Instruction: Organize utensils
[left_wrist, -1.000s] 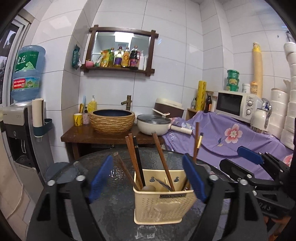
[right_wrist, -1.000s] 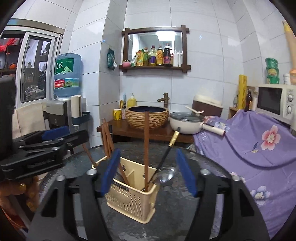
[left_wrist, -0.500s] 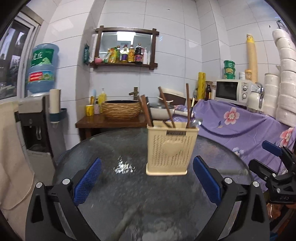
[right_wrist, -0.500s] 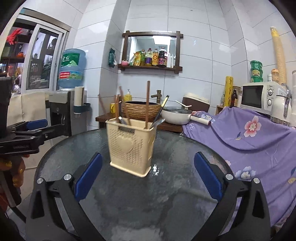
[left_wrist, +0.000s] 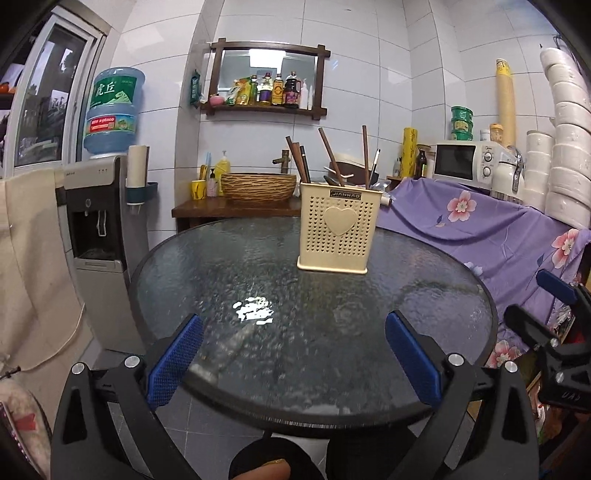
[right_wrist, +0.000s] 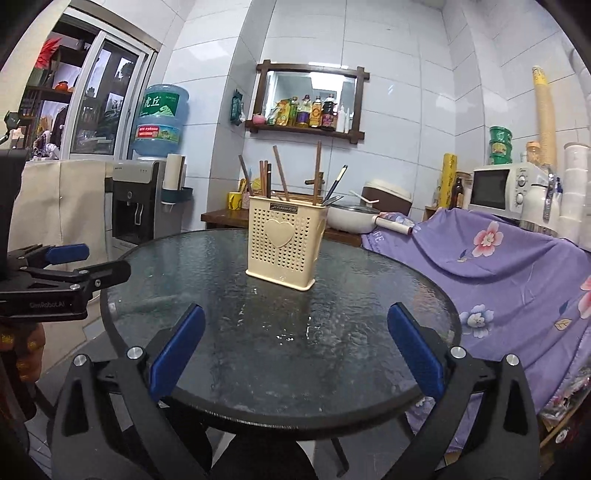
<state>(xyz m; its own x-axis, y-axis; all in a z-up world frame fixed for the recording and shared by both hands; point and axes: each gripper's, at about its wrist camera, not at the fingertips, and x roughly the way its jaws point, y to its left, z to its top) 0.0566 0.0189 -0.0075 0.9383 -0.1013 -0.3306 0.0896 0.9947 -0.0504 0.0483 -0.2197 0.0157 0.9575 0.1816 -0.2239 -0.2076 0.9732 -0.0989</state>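
Observation:
A cream perforated utensil holder (left_wrist: 339, 233) (right_wrist: 283, 246) with a heart on its front stands upright on the round glass table (left_wrist: 258, 295) (right_wrist: 229, 295), toward the far side. Brown chopsticks (left_wrist: 330, 155) (right_wrist: 317, 170) and a spoon (right_wrist: 332, 201) stick up out of it. My left gripper (left_wrist: 293, 356) hangs open over the near table edge, well short of the holder, with nothing between its blue pads. My right gripper (right_wrist: 295, 350) is likewise open and empty at the near edge. Each gripper shows at the side of the other's view.
A water dispenser (left_wrist: 98, 221) stands left of the table. A purple flowered cloth (left_wrist: 480, 229) covers a surface on the right, with a microwave (left_wrist: 461, 162) and stacked white bowls (left_wrist: 569, 147) behind. A wooden stand with a woven basin (left_wrist: 258, 186) is beyond the table.
Both grippers have drawn back from the holder and sunk toward the near table edge, and their jaws have spread wider. The holder now looks smaller and farther away.

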